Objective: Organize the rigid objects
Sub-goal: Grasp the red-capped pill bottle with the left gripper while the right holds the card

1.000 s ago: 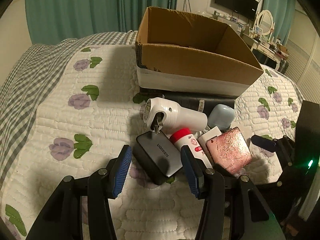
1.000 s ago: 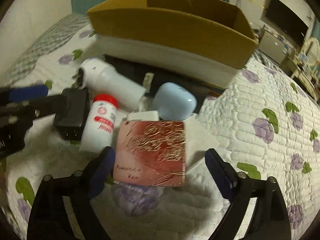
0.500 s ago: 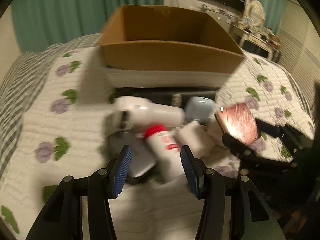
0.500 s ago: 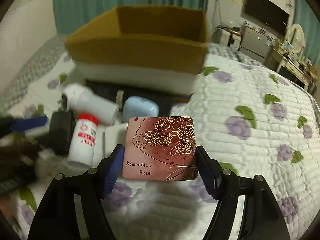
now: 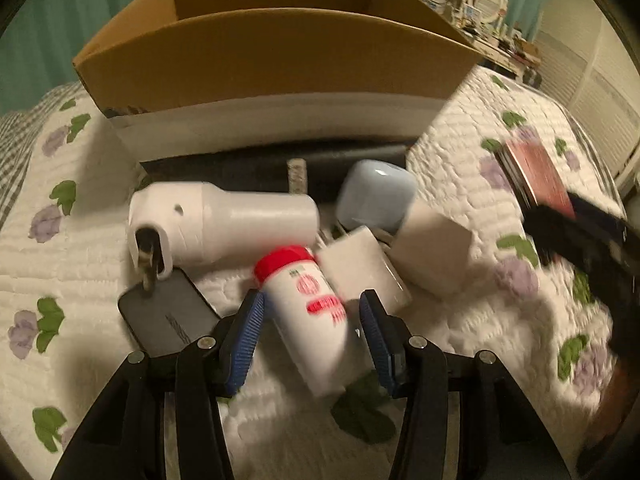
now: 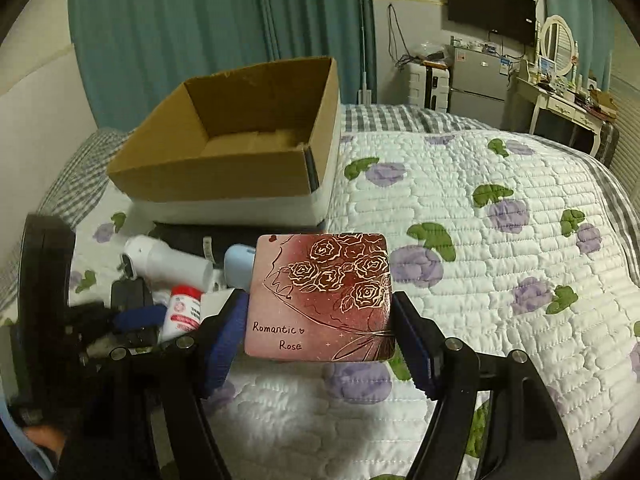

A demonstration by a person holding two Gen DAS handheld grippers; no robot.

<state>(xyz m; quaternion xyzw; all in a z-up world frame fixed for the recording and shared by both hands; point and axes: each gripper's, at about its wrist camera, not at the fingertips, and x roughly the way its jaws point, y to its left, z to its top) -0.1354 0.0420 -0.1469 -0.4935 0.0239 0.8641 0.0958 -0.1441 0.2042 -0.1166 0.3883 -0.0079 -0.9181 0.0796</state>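
Observation:
My right gripper [image 6: 320,332] is shut on a pink "Romantic Rose" case [image 6: 322,296] and holds it above the quilt; the case also shows at the right of the left wrist view [image 5: 536,172]. My left gripper [image 5: 312,328] is open, its blue pads on either side of a white bottle with a red cap [image 5: 312,308] that lies on the quilt. Around the bottle lie a white cylindrical device [image 5: 224,228], a dark charger [image 5: 168,316], a light blue case [image 5: 376,196] and two white blocks [image 5: 432,248]. An open cardboard box [image 6: 248,136] stands behind them.
A black flat object [image 5: 272,160] lies under the box's front edge. The flowered quilt [image 6: 500,264] stretches to the right. A fridge, desk and mirror [image 6: 556,48] stand at the far wall. Teal curtains hang behind the box.
My right gripper closed on the pink case and lifted it off the pile. My left gripper moved right and forward from the dark charger to straddle the red-capped bottle.

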